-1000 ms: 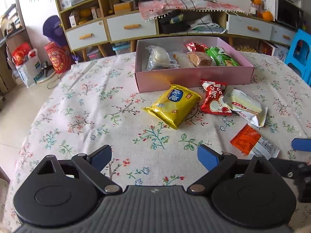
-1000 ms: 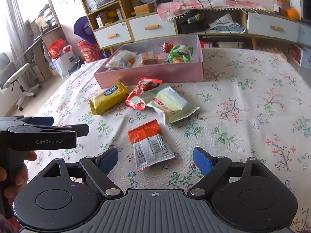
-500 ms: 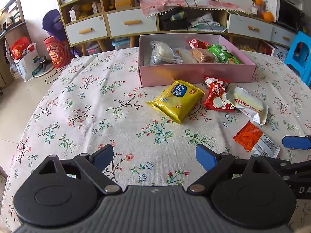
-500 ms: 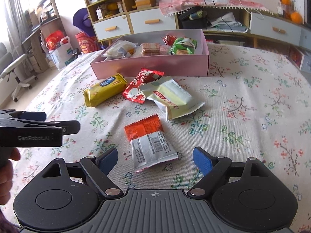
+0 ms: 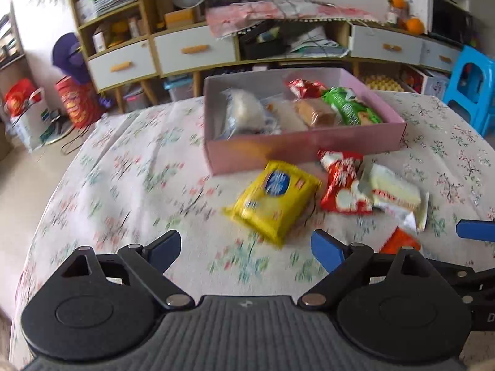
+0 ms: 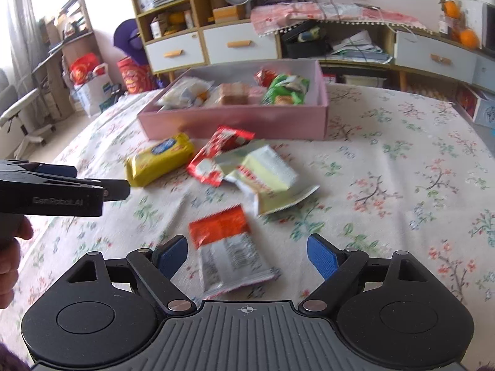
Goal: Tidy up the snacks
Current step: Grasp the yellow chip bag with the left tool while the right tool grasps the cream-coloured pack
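Note:
A pink box (image 5: 309, 147) (image 6: 235, 122) on the flowered table holds several snacks. In front of it lie a yellow packet (image 5: 275, 201) (image 6: 161, 162), a red packet (image 5: 342, 182) (image 6: 216, 157), a pale cream packet (image 5: 396, 191) (image 6: 266, 176) and an orange-and-white packet (image 6: 229, 247) (image 5: 399, 242). My left gripper (image 5: 246, 249) is open and empty, just short of the yellow packet. My right gripper (image 6: 247, 255) is open, with the orange-and-white packet lying between its fingers. The left gripper's side (image 6: 62, 190) shows in the right wrist view.
A long cabinet with drawers (image 5: 195, 48) (image 6: 241, 43) and shelves stands behind the table. A blue stool (image 5: 473, 89) is at the far right. Bags (image 5: 27, 114) sit on the floor to the left. The table's left edge (image 5: 46, 204) curves near me.
Both grippers have moved forward towards the snacks. The yellow packet is closer to the left gripper and the orange-and-white packet now lies between the right gripper's fingers. Both stay open.

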A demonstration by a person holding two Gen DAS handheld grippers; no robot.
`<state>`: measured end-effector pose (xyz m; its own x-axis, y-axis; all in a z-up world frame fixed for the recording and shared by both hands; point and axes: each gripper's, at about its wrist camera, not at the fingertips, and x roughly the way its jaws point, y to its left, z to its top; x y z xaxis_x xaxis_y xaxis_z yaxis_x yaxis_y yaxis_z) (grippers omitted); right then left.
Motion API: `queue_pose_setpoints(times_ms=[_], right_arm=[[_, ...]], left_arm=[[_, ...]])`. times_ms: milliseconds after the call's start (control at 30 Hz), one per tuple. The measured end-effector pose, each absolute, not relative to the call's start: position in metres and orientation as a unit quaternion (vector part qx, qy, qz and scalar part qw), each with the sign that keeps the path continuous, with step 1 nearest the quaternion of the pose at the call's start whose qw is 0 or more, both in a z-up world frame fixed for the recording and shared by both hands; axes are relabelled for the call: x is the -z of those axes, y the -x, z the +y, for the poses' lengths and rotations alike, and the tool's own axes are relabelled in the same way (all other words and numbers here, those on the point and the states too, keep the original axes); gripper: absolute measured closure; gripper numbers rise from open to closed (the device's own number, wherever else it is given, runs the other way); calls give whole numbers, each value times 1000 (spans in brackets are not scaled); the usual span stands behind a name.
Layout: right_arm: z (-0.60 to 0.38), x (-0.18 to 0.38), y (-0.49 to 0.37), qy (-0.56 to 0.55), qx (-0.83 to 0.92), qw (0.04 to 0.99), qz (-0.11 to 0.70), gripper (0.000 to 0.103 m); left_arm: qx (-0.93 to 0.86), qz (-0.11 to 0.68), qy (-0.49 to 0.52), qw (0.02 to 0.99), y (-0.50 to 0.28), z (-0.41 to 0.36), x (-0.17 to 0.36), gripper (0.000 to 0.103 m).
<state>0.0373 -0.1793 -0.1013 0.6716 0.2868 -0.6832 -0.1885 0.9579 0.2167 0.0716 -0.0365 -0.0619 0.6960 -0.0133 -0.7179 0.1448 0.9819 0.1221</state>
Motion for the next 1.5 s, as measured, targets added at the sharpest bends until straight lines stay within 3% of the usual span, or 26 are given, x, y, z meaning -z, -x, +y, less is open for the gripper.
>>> queue_pose_setpoints(times_ms=[100,233,400,467,500,533,600,633,1133,1500], right_arm=[[-178,97,-50,-54,-135,917,372,16],[-175,99,-74,-39,-137,919,366,17],[-170,114,-97,-2,-126,919,374,17],[-171,120,-101,0,-129,915,382,21],[-171,121,-100,-1,-134,915,380,30],[-171,120,-98,0,-135,918,373,41],[-172,116,-93,-2,-141,918,369,47],[-174,114,-91,-10,-145,919,366,57],[-196,88,-91,-109,-134,923,342,57],[-220,52,-170,-240,-184,900,313,57]], left_arm=[[58,381,-103,917,-91,-43,64,14],[64,401,-110,907,-109,-46,76,29],[82,399,-94,908,-104,-41,81,37],[86,388,-104,912,-98,-42,80,56],[86,387,-103,912,-96,-42,79,61],[83,388,-100,913,-95,-41,78,61],[82,392,-90,912,-94,-38,76,62],[78,390,-85,913,-94,-37,75,62],[84,356,-27,930,-90,-30,40,62],[95,348,67,930,-168,-38,16,62]])
